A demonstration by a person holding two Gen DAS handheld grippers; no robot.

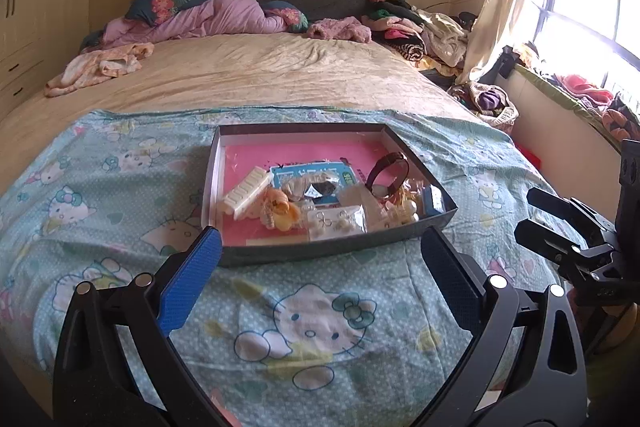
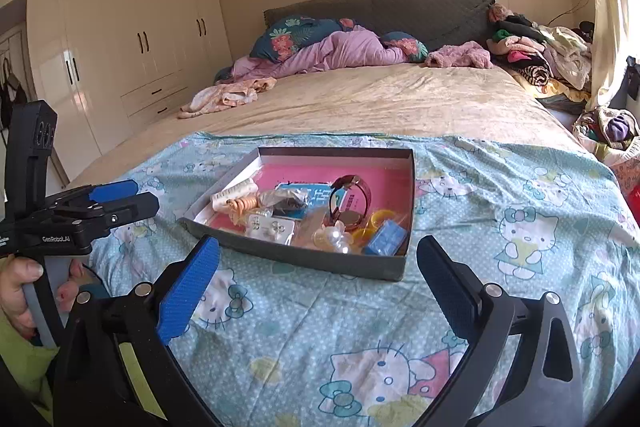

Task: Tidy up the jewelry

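On the bed (image 1: 256,75), a cartoon-cat sheet (image 1: 120,195) carries a shallow grey box (image 1: 320,254) with a pink floor. Reading its contents from left to right: a white ridged hair clip (image 1: 247,191) lies at the left, then an orange curly piece (image 1: 280,213), then a clear packet of small earrings (image 1: 340,223) near the front wall, with a blue card (image 1: 310,175) behind under another bagged item. Further right a dark-strapped watch (image 1: 388,175) stands on edge, and a small blue box (image 1: 434,198) sits in the right front corner beside some pale and yellow trinkets.

The left gripper (image 1: 320,259) hovers short of the box, its fingers spread wide and holding nothing. The right gripper (image 2: 318,261) hangs likewise, fingers wide apart and empty.

All the jewelry seen lies inside the box, none on the sheet, yet heaped toward the front. That fits either a gathered lot awaiting sorting, or gathering already finished; the pictures do not settle which.
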